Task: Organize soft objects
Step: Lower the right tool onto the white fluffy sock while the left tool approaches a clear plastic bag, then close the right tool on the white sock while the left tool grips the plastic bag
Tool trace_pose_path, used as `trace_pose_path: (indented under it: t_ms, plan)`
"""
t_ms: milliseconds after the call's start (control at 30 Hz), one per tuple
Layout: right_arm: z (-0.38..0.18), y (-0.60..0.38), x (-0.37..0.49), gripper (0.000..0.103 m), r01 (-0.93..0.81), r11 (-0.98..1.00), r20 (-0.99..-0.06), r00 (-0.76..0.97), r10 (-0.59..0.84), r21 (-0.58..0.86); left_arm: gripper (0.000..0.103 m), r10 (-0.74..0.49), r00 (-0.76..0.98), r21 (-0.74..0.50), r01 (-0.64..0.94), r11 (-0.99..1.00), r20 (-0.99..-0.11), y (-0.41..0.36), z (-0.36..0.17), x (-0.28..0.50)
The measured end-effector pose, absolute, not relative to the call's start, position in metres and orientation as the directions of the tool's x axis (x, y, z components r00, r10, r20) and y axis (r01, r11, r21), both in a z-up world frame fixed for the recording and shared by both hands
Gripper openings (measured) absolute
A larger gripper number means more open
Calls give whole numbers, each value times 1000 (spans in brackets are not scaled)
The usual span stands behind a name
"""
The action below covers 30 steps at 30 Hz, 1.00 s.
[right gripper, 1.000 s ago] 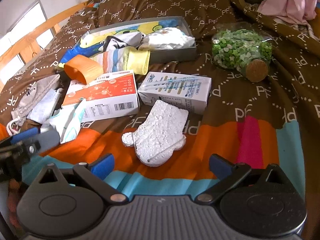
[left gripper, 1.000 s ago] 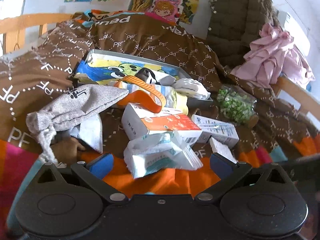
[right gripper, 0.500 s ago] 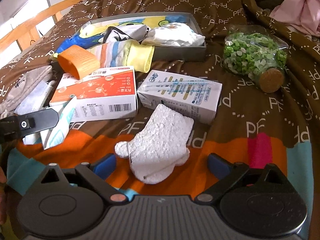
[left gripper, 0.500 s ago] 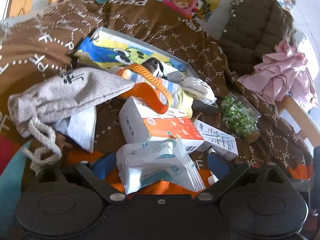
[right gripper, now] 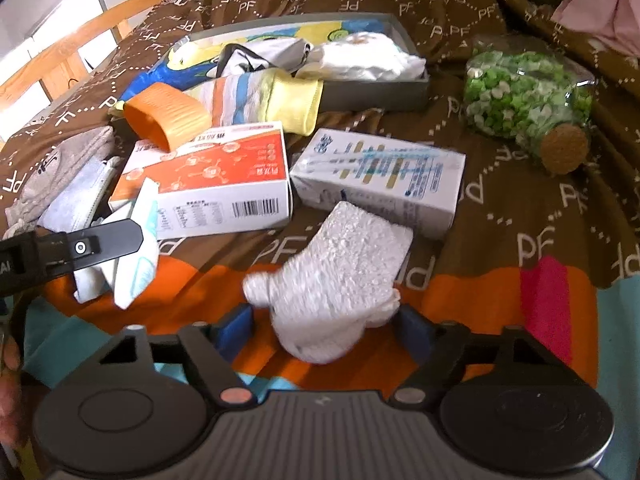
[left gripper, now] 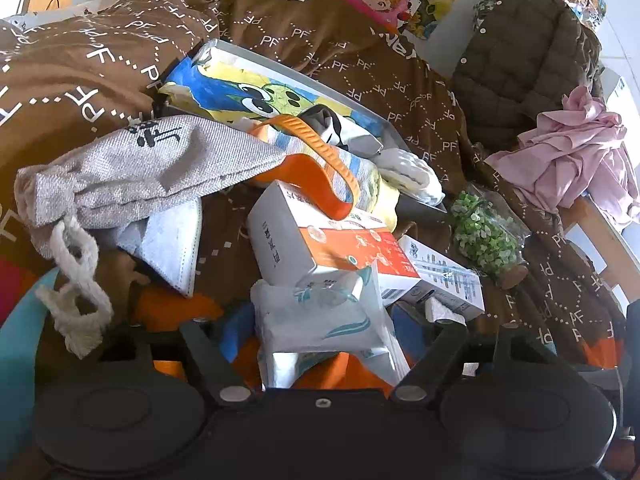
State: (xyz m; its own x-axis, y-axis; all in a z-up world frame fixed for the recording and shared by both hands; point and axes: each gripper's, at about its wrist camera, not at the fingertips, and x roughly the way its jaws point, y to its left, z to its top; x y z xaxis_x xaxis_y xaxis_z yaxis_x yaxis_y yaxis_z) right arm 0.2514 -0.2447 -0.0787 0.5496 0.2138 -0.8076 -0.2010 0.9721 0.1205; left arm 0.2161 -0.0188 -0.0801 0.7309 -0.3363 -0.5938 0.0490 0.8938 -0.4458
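Basically, both grippers sat low over the bed [right gripper: 500,280], near its front edge, on the orange and teal band of the brown "PF" cover. Left gripper [left gripper: 322,330] was wide open, blue pads either side of a white-and-teal plastic packet [left gripper: 320,320]; the pads did not look closed on it, so no grip as far as I could tell. Right gripper [right gripper: 324,326] was also wide open, straddling a white fuzzy sock [right gripper: 336,280], with a gap showing at the left pad; contact at the right pad was too blurred to call.

Just behind the sock lay a white-and-blue carton [right gripper: 380,178], and left of that an orange-and-white box [right gripper: 212,178], the packet leaning against its front. A grey tray [right gripper: 376,94] sat further back toward the middle of the bed, holding a cartoon-print cloth [left gripper: 244,92] and a white bundle [right gripper: 368,60]; a striped sock with yellow cuff [right gripper: 260,98] hung over its front wall. An orange band [left gripper: 320,168] rested on the box. Grey drawstring pouch [left gripper: 136,164] and a face mask [left gripper: 168,240] lay toward the left edge. Corked jar of green pieces [right gripper: 528,96] lay on its side toward the right.
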Motion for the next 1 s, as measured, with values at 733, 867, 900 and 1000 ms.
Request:
trace_pose_path:
  t_ms: [733,867,900,1000]
  plan:
    - [-72,-244,241,68,-219,966,-780,576,243,139,64,-322,756,-410,79,909,-570,-35,-76,195]
    - [-69,-246,236,68,-221,964,-770,586,253,148,63,-320,760,-408,78,910,-566,-36,-70,189]
    - [-67,-246,233,68,-224,963,-765,590,256,150,63,-320,762,-413,76,908,-563,-36,-68,187]
    - [-63,-248,226,68,-228,961,-750,606,266,157,63,-319,775,-418,78,905,-546,-37,-58,181]
